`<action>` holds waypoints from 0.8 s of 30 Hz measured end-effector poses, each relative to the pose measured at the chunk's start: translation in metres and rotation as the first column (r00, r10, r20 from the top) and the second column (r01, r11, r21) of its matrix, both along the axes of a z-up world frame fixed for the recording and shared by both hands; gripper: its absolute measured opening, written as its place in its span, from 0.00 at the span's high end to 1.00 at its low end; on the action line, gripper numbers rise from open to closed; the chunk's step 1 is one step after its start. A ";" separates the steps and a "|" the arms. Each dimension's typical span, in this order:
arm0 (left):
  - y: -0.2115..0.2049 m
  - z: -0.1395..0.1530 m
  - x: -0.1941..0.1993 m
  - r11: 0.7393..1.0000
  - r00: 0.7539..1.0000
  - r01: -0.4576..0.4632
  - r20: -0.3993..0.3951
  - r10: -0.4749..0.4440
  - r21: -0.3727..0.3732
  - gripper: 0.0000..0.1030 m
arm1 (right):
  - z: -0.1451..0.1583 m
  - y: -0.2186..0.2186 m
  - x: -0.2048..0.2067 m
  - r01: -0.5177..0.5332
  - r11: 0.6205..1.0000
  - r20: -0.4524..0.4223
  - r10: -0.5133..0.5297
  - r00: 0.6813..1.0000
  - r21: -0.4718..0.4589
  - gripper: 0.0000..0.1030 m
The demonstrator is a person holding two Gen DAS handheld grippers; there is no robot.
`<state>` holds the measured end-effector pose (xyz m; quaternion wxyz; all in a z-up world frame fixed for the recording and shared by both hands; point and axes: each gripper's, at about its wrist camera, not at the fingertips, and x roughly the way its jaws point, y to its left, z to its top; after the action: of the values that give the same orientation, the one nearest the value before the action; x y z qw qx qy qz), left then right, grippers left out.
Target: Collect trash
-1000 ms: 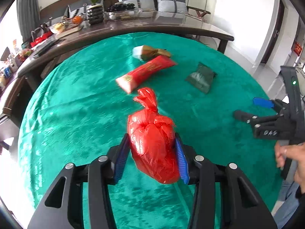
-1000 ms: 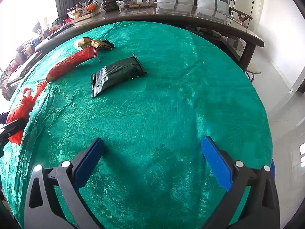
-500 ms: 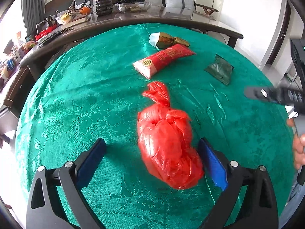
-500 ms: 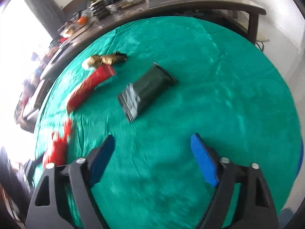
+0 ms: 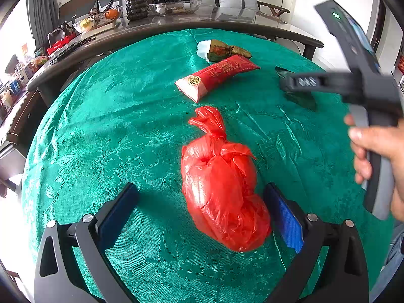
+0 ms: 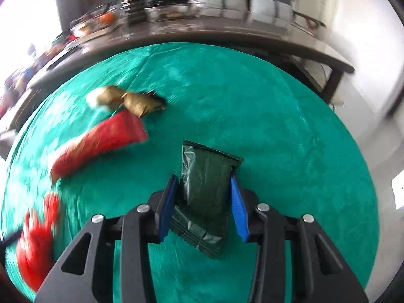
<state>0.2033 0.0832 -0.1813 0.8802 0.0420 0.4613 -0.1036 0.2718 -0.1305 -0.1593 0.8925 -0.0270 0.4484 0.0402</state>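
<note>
A knotted red plastic bag (image 5: pixel 222 184) lies on the green tablecloth (image 5: pixel 101 131) between the open fingers of my left gripper (image 5: pixel 202 209); the right pad (image 5: pixel 287 219) is close beside it. My right gripper (image 6: pixel 204 199) has closed around a dark green packet (image 6: pixel 204 189), its blue pads at the packet's two sides. A red packet (image 5: pixel 217 75) and a crumpled gold wrapper (image 5: pixel 222 50) lie farther back. The red bag also shows blurred in the right wrist view (image 6: pixel 38 232), as do the red packet (image 6: pixel 101 139) and gold wrapper (image 6: pixel 131 99).
A dark curved sideboard (image 5: pixel 176 25) with bowls, fruit and a plant stands behind the round table. The right gripper's body and the hand holding it (image 5: pixel 373 141) are at the right of the left wrist view. White floor lies beyond the table's right edge.
My left gripper opened and let go of the red bag, which now lies on the cloth. My right gripper moved left to the green packet and closed around it.
</note>
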 end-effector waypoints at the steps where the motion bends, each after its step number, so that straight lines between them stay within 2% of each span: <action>1: 0.000 0.000 0.000 1.000 1.000 0.000 0.000 0.000 0.000 0.05 | 0.002 -0.001 -0.015 -0.073 0.997 0.004 0.073 0.997 0.003 0.62; 4: 0.000 0.000 0.000 1.000 1.000 0.000 0.000 0.000 0.000 0.05 | 0.012 -0.006 -0.064 -0.242 0.969 0.023 0.241 0.970 0.049 0.62; 7: 0.001 0.000 0.000 1.000 1.000 0.000 0.000 0.000 0.001 0.05 | 0.014 -0.014 -0.097 -0.303 0.951 0.026 0.301 0.953 0.061 0.62; 10: 0.000 0.000 0.000 1.000 1.000 -0.001 0.000 0.001 0.002 0.05 | 0.003 -0.021 -0.107 -0.282 0.958 0.016 0.281 0.960 0.048 0.48; 11: 0.000 0.000 0.000 1.000 1.000 -0.001 0.000 0.001 0.003 0.05 | -0.001 -0.023 -0.105 -0.266 0.962 0.004 0.266 0.964 0.059 0.34; 13: 0.000 0.000 0.000 1.000 1.000 -0.001 0.000 0.001 0.003 0.05 | -0.007 -0.026 -0.105 -0.230 0.971 -0.002 0.230 0.973 0.066 0.23; 15: 0.000 0.000 0.000 1.000 1.000 -0.001 0.000 0.001 0.005 0.05 | -0.010 -0.014 -0.105 -0.255 0.966 -0.012 0.256 0.967 0.027 0.15; 18: -0.001 0.000 0.000 1.000 1.000 -0.002 -0.001 0.002 0.006 0.05 | -0.012 -0.019 -0.102 -0.237 0.971 -0.020 0.238 0.971 0.045 0.10; 24: -0.001 0.000 0.000 1.000 1.000 -0.003 0.000 0.003 0.007 0.04 | -0.012 -0.016 -0.103 -0.234 0.972 -0.021 0.235 0.972 0.035 0.10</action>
<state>0.2031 0.0824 -0.1816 0.8801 0.0445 0.4619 -0.1006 0.1684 -0.1461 -0.1717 0.8761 -0.0648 0.4525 0.1530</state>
